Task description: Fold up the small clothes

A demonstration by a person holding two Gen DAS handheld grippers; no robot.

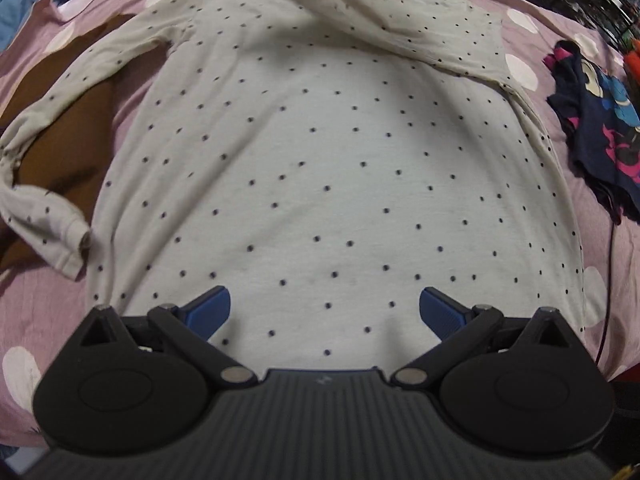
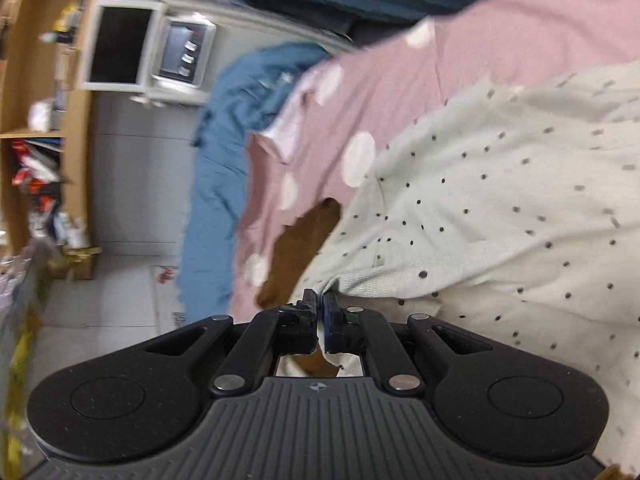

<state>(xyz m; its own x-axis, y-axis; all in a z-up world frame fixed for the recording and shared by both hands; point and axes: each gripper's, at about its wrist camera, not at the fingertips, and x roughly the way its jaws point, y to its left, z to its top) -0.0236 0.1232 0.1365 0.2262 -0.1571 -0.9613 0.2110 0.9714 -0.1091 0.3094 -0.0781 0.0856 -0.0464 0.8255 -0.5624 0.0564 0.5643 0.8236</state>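
Note:
A cream long-sleeved shirt with small dark dots (image 1: 320, 152) lies spread flat on a pink bedsheet with white spots (image 1: 44, 296). Its left sleeve (image 1: 44, 136) curls out over a brown cloth. Its right sleeve (image 1: 404, 12) is lifted and drawn across the upper body, going out of the top of the view. My left gripper (image 1: 325, 312) is open, jaws wide apart, hovering over the shirt's hem. My right gripper (image 2: 320, 304) is shut on the shirt's sleeve edge (image 2: 372, 280) and holds it above the bed.
A dark navy garment with pink and blue print (image 1: 596, 128) lies to the right of the shirt. A brown cloth (image 1: 68, 144) lies under the left sleeve. A blue cloth (image 2: 216, 184) hangs off the bed's edge. A wooden shelf (image 2: 44, 120) and grey floor lie beyond.

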